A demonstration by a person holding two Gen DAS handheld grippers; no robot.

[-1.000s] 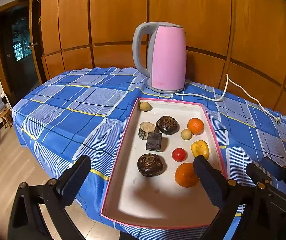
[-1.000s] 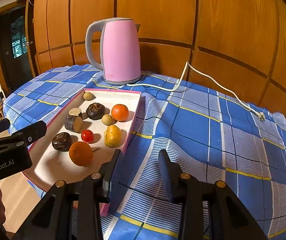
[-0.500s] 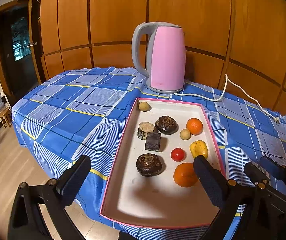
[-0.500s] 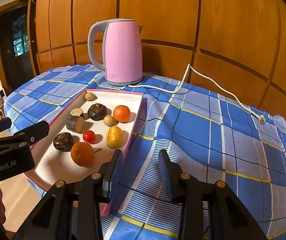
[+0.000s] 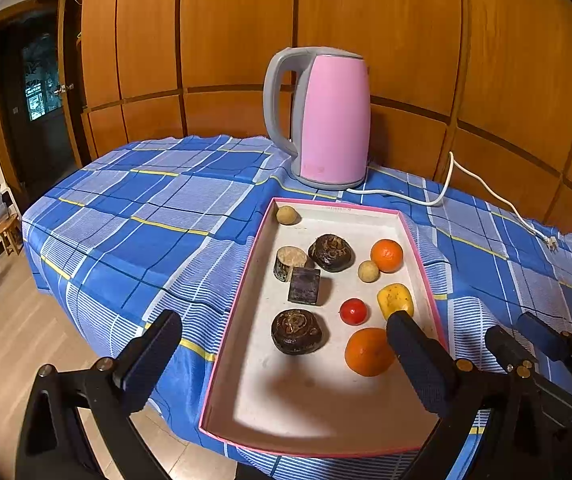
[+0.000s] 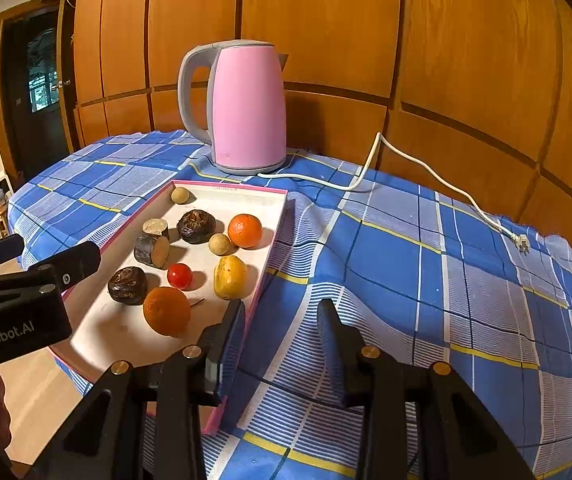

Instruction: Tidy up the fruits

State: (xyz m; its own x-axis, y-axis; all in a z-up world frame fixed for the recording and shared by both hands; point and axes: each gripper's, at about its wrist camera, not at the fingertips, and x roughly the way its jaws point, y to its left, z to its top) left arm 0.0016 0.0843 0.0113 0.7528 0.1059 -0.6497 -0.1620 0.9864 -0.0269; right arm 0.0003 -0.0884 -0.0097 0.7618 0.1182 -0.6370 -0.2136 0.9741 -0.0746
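A white tray with a pink rim (image 5: 227,322) lies on the blue plaid cloth. It holds a large orange (image 5: 368,352), a small orange (image 5: 386,255), a red tomato (image 5: 353,311), a yellow fruit (image 5: 394,299), two dark brown round fruits (image 5: 296,331), two cut stem pieces (image 5: 290,261) and two small tan balls (image 5: 287,215). My left gripper (image 5: 281,320) hovers wide open over the tray's near half, touching nothing. My right gripper (image 6: 281,308) hangs over the tray's near right corner (image 6: 245,320). A narrow gap shows between its fingers, with nothing held.
A pink kettle (image 5: 326,120) stands behind the tray, and its white cord (image 5: 486,196) trails right across the cloth. Wooden panels back the table. The cloth drops off at the left and near edges to the floor, where a small stool (image 5: 9,232) stands.
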